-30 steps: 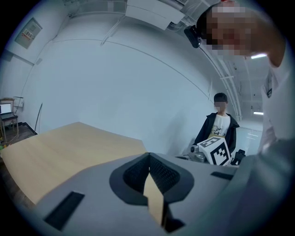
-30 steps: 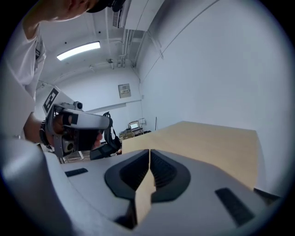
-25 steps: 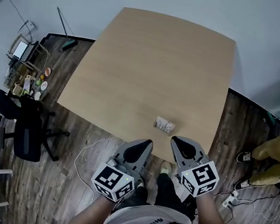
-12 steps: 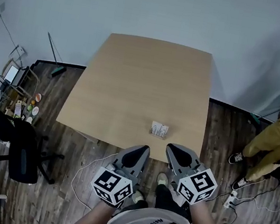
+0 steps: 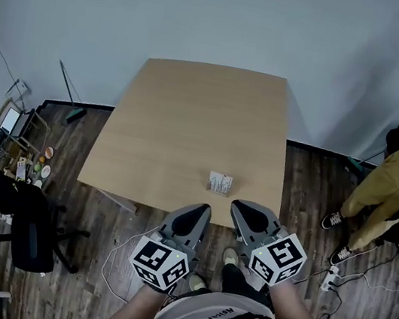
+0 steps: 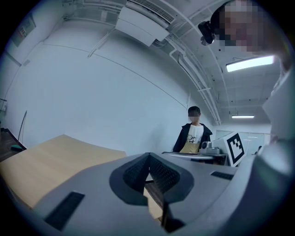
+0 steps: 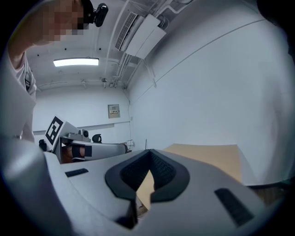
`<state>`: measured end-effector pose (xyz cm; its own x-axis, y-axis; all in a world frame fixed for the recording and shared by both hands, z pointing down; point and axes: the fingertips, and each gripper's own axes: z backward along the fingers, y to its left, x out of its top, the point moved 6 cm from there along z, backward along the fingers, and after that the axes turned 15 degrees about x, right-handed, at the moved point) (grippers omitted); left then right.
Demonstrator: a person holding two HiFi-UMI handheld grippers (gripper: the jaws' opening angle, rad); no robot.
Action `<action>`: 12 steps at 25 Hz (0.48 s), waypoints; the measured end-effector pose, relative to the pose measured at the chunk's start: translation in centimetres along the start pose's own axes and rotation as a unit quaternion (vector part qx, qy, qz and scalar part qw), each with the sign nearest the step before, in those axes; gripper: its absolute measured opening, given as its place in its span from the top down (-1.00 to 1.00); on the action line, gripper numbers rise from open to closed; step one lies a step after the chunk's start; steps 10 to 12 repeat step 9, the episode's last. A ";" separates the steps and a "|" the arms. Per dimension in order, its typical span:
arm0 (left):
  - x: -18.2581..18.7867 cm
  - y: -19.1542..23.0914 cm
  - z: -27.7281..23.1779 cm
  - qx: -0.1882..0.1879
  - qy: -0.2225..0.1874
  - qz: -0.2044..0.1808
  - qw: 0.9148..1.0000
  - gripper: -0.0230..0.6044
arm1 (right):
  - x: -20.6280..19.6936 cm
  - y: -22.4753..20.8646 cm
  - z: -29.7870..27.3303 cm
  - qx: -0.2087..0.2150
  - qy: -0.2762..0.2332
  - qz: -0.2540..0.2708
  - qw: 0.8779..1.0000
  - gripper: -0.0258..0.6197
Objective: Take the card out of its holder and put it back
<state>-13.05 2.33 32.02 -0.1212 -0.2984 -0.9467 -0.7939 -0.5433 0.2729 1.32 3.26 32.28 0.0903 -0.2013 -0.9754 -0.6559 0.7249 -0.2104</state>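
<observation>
Head view: we see the card holder (image 5: 220, 183) standing on the counter (image 5: 192, 115), its card seemingly inside. Our left gripper (image 5: 199, 213) and right gripper (image 5: 243, 208) hang near the holder, on our side of it.

Left gripper view: fingers (image 6: 136, 174) pressed together, empty.

Right gripper view: fingers (image 7: 161, 173) likewise closed on nothing.

We judge the removal not yet begun; next we must spread the fingers and reach for the holder

Dark plank floor (image 5: 71, 277), pale walls (image 5: 210, 12) (black chair (image 5: 25, 235) left)
</observation>
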 end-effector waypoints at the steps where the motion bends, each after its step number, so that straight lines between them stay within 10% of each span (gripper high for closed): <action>1: 0.1 0.0 0.0 0.000 0.000 0.000 1.000 0.89 | 0.1 0.1 0.0 0.000 0.000 0.002 1.000 0.88; 12: 0.2 -0.2 -0.4 0.000 -0.005 0.002 1.000 0.89 | 0.7 0.1 -0.3 0.009 0.000 0.014 1.000 0.88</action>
